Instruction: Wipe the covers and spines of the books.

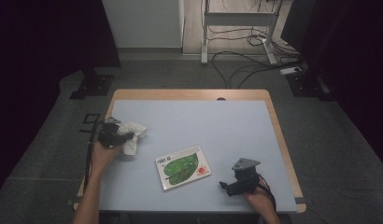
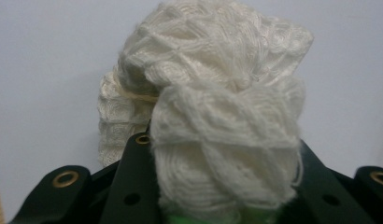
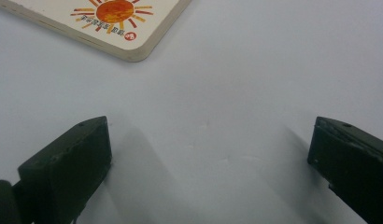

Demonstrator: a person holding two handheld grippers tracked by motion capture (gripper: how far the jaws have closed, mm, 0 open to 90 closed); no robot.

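Note:
A crumpled white knitted cloth [image 1: 132,135] lies at the table's left side, and my left gripper [image 1: 120,136] is shut on it. Seen from the left gripper view, the cloth [image 2: 217,116] bulges up between the two black jaws. A white board book [image 1: 183,166] with a green leaf and an orange sun on its cover lies flat in the middle. My right gripper [image 1: 225,186] rests low at the front right, pointing toward the book, open with nothing between its fingers [image 3: 68,163]. The book's sun corner [image 3: 115,18] lies just ahead of it.
The pale blue table top [image 1: 227,130] has a wooden rim. Beyond its far edge, cables and a metal frame [image 1: 236,23] stand on the grey floor. A black stand base [image 1: 92,84] sits off the far left corner.

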